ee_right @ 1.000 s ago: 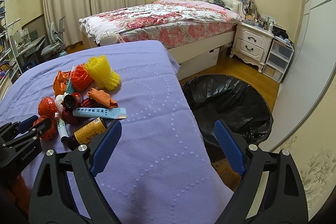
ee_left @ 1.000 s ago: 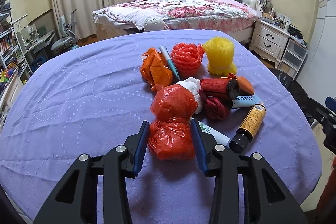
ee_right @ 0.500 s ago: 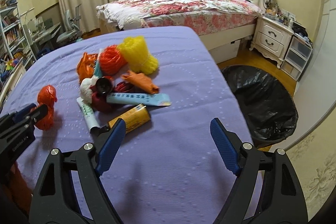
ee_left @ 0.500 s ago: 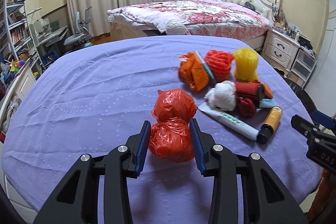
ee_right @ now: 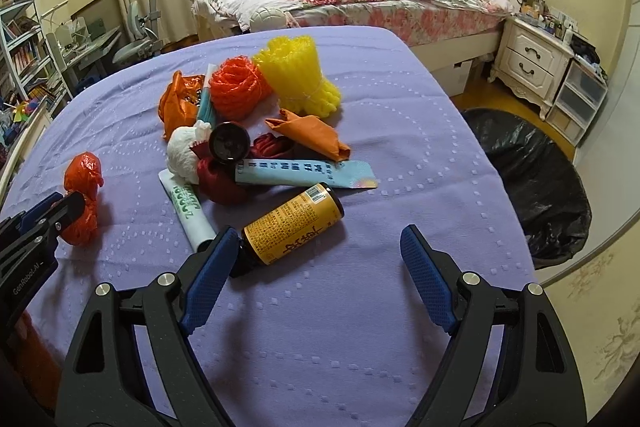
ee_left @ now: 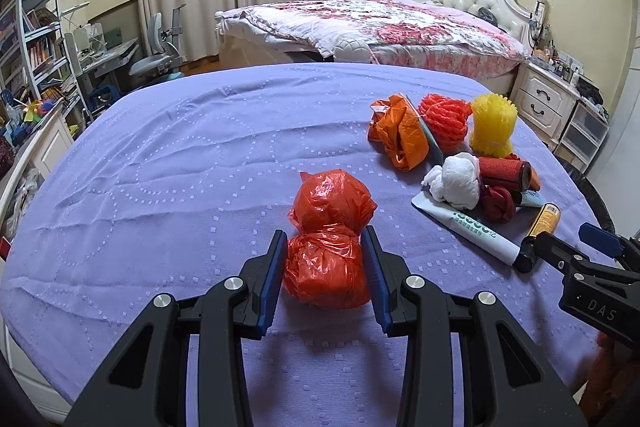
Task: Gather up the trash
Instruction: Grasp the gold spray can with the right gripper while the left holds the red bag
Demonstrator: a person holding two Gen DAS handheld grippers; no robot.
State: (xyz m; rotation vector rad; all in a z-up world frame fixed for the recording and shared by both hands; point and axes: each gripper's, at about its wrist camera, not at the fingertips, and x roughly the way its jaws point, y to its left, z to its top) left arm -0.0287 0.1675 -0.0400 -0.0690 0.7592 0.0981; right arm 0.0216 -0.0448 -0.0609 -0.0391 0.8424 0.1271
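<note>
We've got the red bag (ee_left: pixel 326 259) clamped between the left gripper (ee_left: pixel 326 267) pads, low centre of the left view, and it has come well away from the heap: a second ago it sat pressed against the white wad, now bare purple cloth (ee_left: pixel 180 167) lies between them. So the first piece of trash is out and ours to carry.

Over on the right view, the right gripper (ee_right: pixel 316 267) has swung off the bin and down onto the table. Its jaws stand wide apart, holding nothing, and the yellow bottle (ee_right: pixel 294 225) lies just ahead of them, with its dark cap end beside the left pad. We reckon that bottle is the next pick.

Further up the frame sits the rest of the heap: white tube (ee_right: pixel 186 205), blue tube (ee_right: pixel 308 173), white wad (ee_right: pixel 182 153), orange wrapper (ee_right: pixel 312 137), then the orange net (ee_right: pixel 236 87) and yellow net (ee_right: pixel 298 77).

Right edge, off the table, the bin (ee_right: pixel 532 183) with its black liner waits. The bag is on the far side from it, so we have a long carry across.
</note>
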